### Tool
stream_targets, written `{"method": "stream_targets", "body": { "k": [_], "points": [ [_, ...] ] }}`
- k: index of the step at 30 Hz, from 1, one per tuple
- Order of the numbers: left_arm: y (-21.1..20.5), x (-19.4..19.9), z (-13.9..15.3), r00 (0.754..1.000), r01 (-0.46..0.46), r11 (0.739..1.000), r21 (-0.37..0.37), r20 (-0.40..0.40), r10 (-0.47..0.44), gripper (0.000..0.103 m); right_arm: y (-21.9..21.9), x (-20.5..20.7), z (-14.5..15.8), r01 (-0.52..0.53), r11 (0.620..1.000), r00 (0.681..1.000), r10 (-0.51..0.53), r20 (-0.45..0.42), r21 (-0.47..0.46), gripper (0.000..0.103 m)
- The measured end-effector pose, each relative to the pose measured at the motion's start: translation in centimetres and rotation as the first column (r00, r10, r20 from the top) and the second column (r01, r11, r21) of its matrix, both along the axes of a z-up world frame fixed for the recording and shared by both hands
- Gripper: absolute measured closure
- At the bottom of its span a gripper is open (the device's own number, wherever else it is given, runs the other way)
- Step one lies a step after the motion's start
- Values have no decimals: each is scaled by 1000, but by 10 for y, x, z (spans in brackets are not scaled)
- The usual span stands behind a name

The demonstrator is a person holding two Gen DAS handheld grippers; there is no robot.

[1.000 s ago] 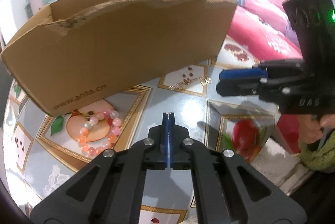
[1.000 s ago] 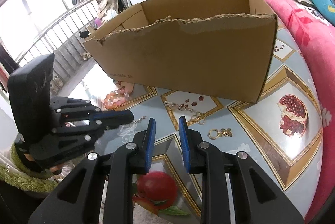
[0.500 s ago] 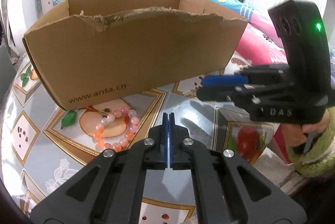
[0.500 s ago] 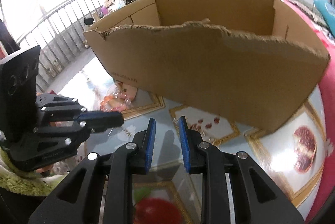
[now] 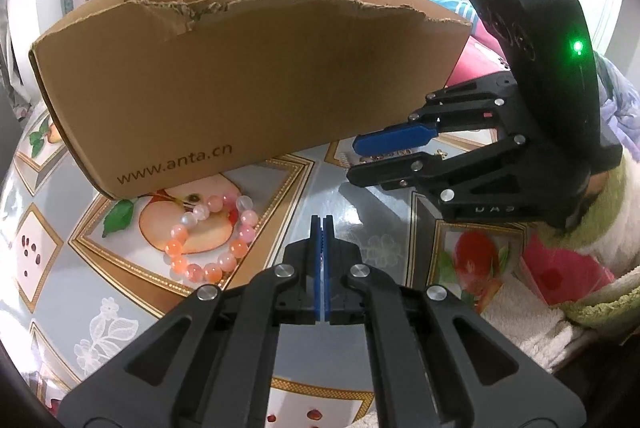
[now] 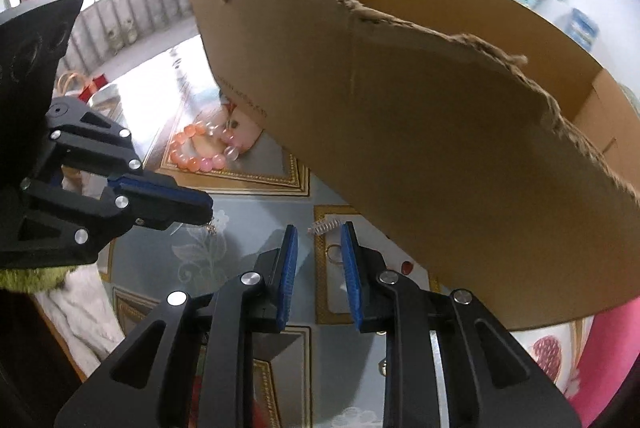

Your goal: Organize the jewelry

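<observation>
Now left claw [image 5: 322, 224] pressed together, nothing visible between pads; right claw [image 6: 318, 248] spread, empty. Bead bracelet [image 5: 212, 234] lies on table [image 5: 52, 268], just near of cardboard box [image 5: 248, 76], left side. Small ring [image 6: 333, 251] and spring-like piece [image 6: 322, 227] just beyond right claw. Bracelet likely light, floppy, beads slippery: pinch across strand. Ring tiny, likely skids on glossy table.

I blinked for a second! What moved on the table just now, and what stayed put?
Both tongs crept closer to the cardboard box. The right tongs swung left and now hang over small jewelry near a little spring. Nothing was grabbed or let go. The left tongs stayed shut, the right stayed open, and the bead bracelet never moved.
</observation>
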State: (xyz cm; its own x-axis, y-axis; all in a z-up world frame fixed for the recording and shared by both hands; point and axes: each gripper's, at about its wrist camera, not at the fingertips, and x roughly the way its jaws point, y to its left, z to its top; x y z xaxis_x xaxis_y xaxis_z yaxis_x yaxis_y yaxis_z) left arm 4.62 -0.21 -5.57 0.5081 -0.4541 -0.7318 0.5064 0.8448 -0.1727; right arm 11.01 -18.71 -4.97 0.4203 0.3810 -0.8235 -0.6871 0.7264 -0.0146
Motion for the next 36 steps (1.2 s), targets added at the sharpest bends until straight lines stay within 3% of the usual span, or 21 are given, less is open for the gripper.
{"method": "stream_targets", "body": {
  "k": [4, 13, 24, 28, 36],
  "points": [
    [-1, 2, -1, 1000, 0, 1000, -3, -2, 0, 103, -2, 5, 0, -10, 1000, 1000, 10, -27, 10, 91],
    [6, 1, -5, 1000, -5, 1000, -8, -4, 5, 103, -6, 19, 2, 124, 988, 987, -113, -116, 89, 86],
    [10, 0, -4, 1000, -9, 1000, -20, -7, 9, 103, 17, 12, 2, 161, 985, 987, -159, -34, 60, 84],
    [11, -2, -3, 1000, -12, 999, -31, -7, 12, 103, 16, 13, 1, 172, 981, 984, -168, -50, 85, 98],
    [20, -5, -3, 1000, -12, 999, -42, 0, 12, 103, -1, 15, 3, 229, 958, 972, -214, -99, 172, 98]
  ]
}}
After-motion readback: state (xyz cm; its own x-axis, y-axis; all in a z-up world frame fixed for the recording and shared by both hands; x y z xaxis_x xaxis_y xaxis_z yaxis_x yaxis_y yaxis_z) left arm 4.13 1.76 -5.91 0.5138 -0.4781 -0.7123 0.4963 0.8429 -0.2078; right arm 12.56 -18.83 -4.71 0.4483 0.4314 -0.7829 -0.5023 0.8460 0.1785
